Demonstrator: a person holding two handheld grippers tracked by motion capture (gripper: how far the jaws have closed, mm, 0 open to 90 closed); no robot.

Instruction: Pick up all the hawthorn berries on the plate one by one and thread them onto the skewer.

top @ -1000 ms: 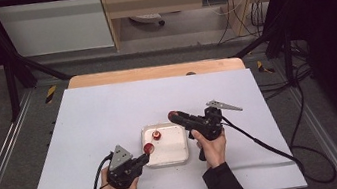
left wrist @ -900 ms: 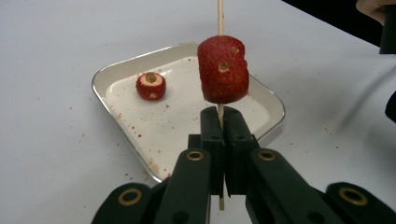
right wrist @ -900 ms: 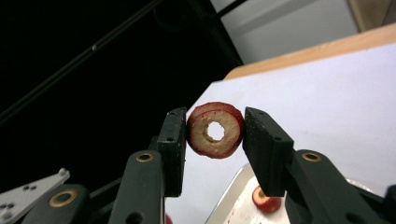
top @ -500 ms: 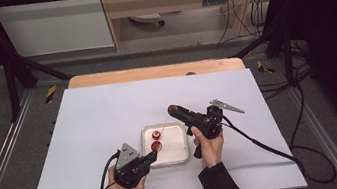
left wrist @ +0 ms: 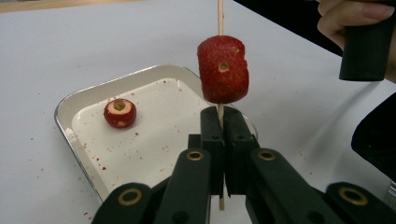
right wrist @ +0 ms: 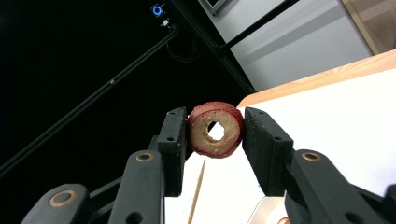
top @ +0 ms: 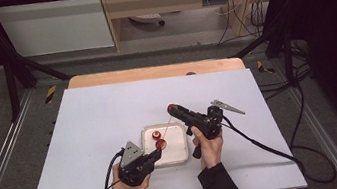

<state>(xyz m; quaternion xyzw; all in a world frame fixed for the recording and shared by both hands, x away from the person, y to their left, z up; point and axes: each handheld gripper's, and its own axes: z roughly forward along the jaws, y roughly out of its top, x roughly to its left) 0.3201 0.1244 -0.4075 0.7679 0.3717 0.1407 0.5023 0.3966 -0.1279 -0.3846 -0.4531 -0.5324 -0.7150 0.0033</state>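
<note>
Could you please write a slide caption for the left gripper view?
Left gripper clamps a wooden skewer carrying one red fruit piece; another piece lies in the metal tray.

left gripper point(top: 158, 148) now sits nearer the tray's point(top: 178, 157) front edge and farther right than a second ago | its skewer point(top: 167, 127) with the red fruit piece point(top: 160, 143) now slants up toward the right gripper point(top: 172, 109) | person's left forearm enters farther right along the bottom edge
</note>
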